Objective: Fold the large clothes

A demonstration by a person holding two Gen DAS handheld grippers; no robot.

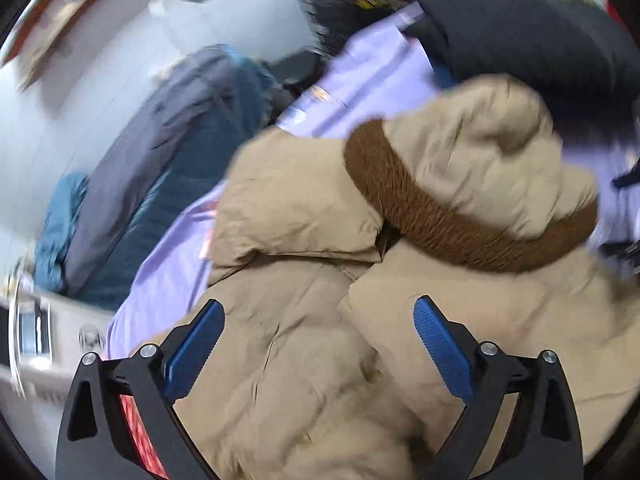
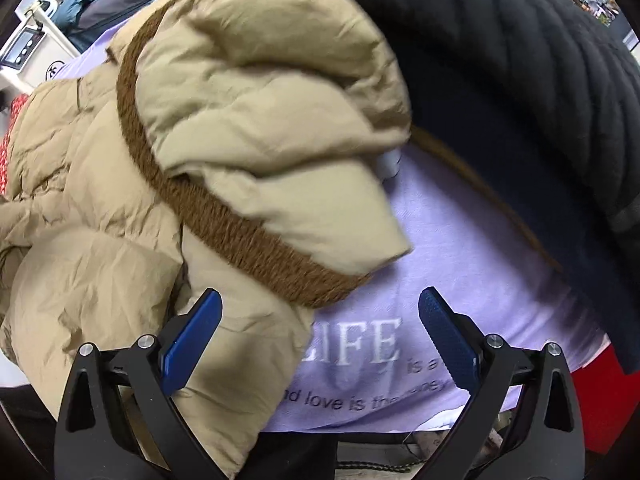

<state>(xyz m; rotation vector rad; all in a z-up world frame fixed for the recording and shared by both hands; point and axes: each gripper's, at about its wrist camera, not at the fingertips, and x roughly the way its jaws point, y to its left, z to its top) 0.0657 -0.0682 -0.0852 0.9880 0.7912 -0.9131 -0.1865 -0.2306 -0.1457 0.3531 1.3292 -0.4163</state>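
A tan puffer jacket (image 1: 304, 360) with a brown fur-trimmed hood (image 1: 460, 236) lies bunched on a lilac cloth (image 1: 372, 80). My left gripper (image 1: 320, 344) is open, its blue pads (image 1: 196, 344) spread just above the jacket's body, holding nothing. In the right wrist view the same jacket (image 2: 100, 264) fills the left side, its hood (image 2: 280, 128) folded over toward the right. My right gripper (image 2: 320, 344) is open and empty, left finger over the jacket's edge, right finger over the lilac cloth (image 2: 460, 240) printed with "LIFE".
A dark quilted garment (image 2: 520, 60) lies beyond the hood, also seen in the left wrist view (image 1: 520, 40). Blue and grey garments (image 1: 160, 168) are piled at the left against a white wall. A white appliance (image 2: 28, 52) stands far left. A red surface (image 2: 600, 400) shows at the lower right.
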